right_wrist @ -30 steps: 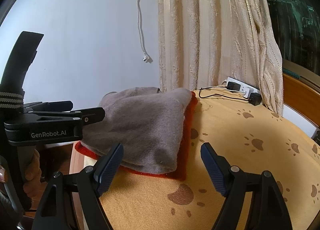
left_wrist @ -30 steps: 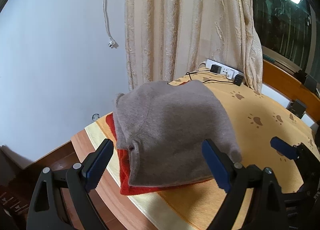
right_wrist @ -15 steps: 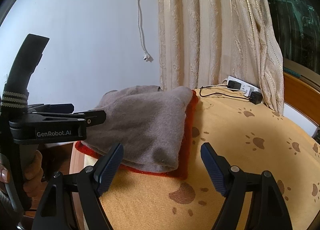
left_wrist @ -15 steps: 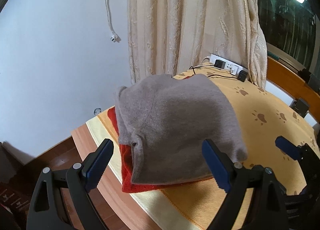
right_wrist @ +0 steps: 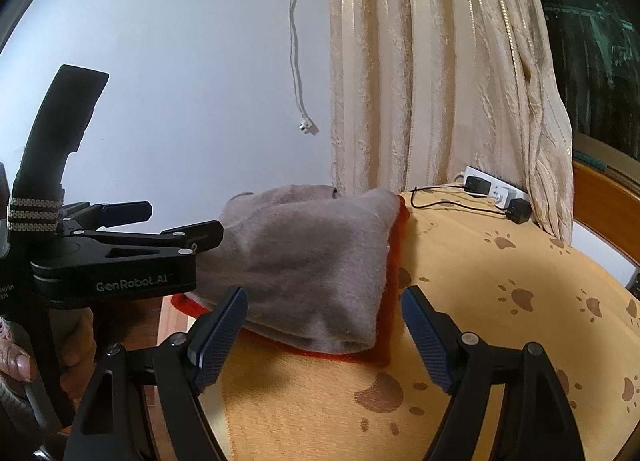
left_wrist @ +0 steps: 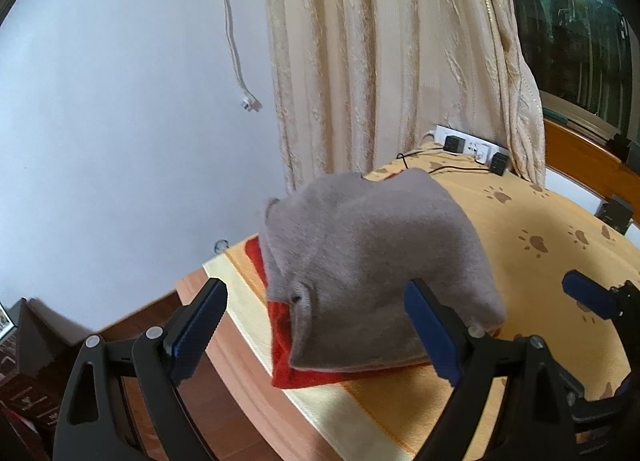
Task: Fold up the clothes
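Observation:
A folded grey sweater (left_wrist: 372, 261) lies on top of a folded red garment (left_wrist: 288, 337) at the corner of a bed. Both show in the right wrist view too, the grey sweater (right_wrist: 308, 261) over the red garment (right_wrist: 390, 301). My left gripper (left_wrist: 316, 329) is open and empty, just short of the stack's near edge. My right gripper (right_wrist: 324, 329) is open and empty, in front of the stack's near right corner. The left gripper also shows from the side in the right wrist view (right_wrist: 132, 237), left of the stack.
The bed has a yellow paw-print cover (left_wrist: 560, 261) and a wooden edge (left_wrist: 240, 373). A cream curtain (left_wrist: 392, 61), a power strip with plugs (left_wrist: 472, 147) and a dangling white cord (left_wrist: 240, 61) are behind. A wooden headboard (right_wrist: 604, 205) runs along the right.
The left gripper has drawn back and tilted a little, so the stack sits further right in its view. The right gripper has barely moved. Both stay open.

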A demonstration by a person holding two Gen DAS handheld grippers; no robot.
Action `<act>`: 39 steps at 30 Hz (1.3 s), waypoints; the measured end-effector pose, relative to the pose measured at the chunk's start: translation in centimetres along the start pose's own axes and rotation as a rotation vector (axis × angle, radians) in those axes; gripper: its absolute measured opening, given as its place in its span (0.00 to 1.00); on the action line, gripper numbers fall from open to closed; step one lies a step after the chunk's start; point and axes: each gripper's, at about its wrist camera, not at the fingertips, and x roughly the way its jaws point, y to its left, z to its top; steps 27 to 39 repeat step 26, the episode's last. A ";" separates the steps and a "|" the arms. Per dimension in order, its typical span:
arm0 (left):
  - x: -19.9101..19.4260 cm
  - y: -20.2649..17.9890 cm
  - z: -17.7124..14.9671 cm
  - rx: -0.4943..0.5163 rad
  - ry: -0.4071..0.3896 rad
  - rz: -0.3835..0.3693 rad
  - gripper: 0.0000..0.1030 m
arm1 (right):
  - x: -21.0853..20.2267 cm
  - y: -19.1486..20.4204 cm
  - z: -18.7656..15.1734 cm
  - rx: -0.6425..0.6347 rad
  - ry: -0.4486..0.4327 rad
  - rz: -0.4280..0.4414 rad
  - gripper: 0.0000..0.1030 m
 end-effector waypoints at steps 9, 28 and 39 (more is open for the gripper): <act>0.1 -0.3 -0.2 0.010 -0.002 0.022 0.89 | 0.3 0.6 -0.2 -0.014 0.010 -0.001 0.79; -0.2 -0.5 -0.4 0.023 -0.002 0.022 0.89 | 0.5 0.4 -0.4 -0.010 0.018 -0.007 0.79; -0.2 -0.5 -0.4 0.023 -0.002 0.022 0.89 | 0.5 0.4 -0.4 -0.010 0.018 -0.007 0.79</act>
